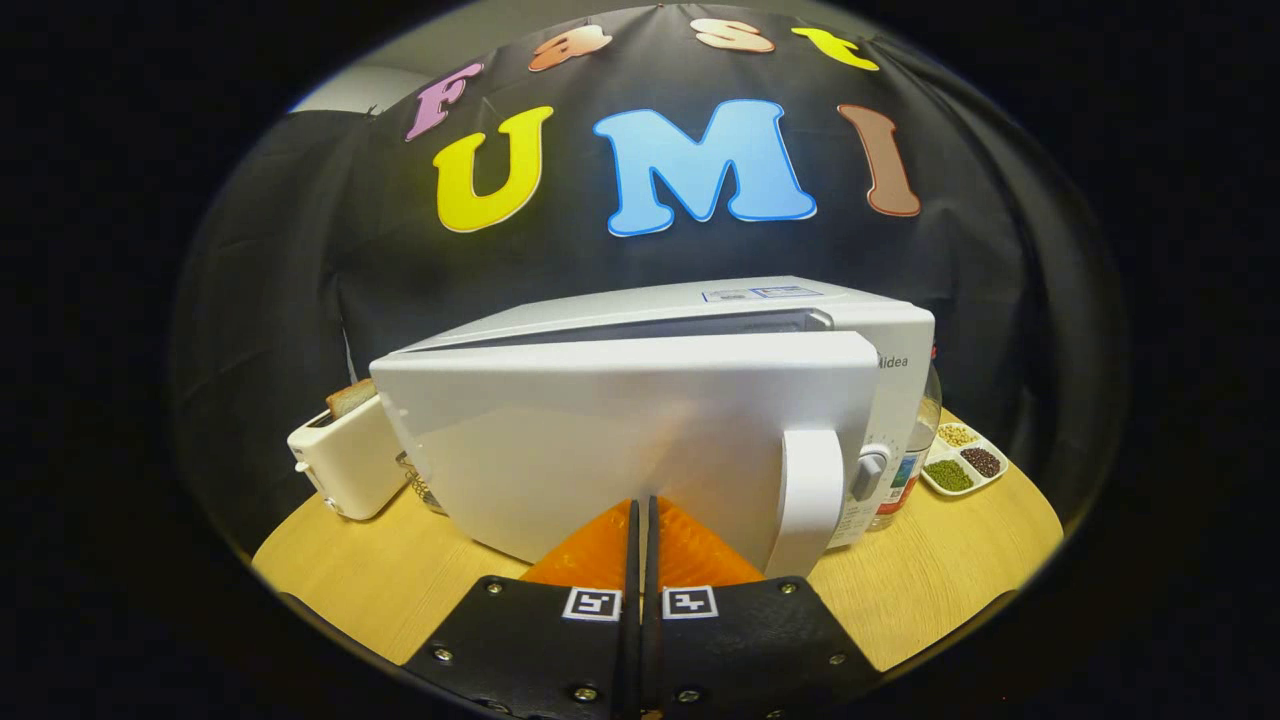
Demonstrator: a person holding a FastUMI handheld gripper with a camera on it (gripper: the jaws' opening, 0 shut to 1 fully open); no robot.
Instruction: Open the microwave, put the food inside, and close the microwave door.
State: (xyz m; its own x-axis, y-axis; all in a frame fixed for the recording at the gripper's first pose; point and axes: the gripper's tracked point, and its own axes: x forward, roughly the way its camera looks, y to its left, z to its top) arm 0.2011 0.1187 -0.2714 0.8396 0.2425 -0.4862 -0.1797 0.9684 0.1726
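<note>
Pressing closed tongs (641, 515) against white microwave door (620, 440), fingers together with nothing between, tips on door's lower middle, left of door handle (812, 490). Door ajar, swung out from microwave (700, 305) body. Control knob (870, 470) right of handle. Toaster (345, 455) with bread slice (350, 397) left of microwave; bottle (915, 450) and divided dish of beans (962, 460) right of microwave. All on wooden desk (930, 580).

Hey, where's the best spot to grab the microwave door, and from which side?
Grip the door's upright handle near the control knob, coming from the front. It stands proud as a vertical bar. The gripper's fingers are together now, tips at the door.
</note>
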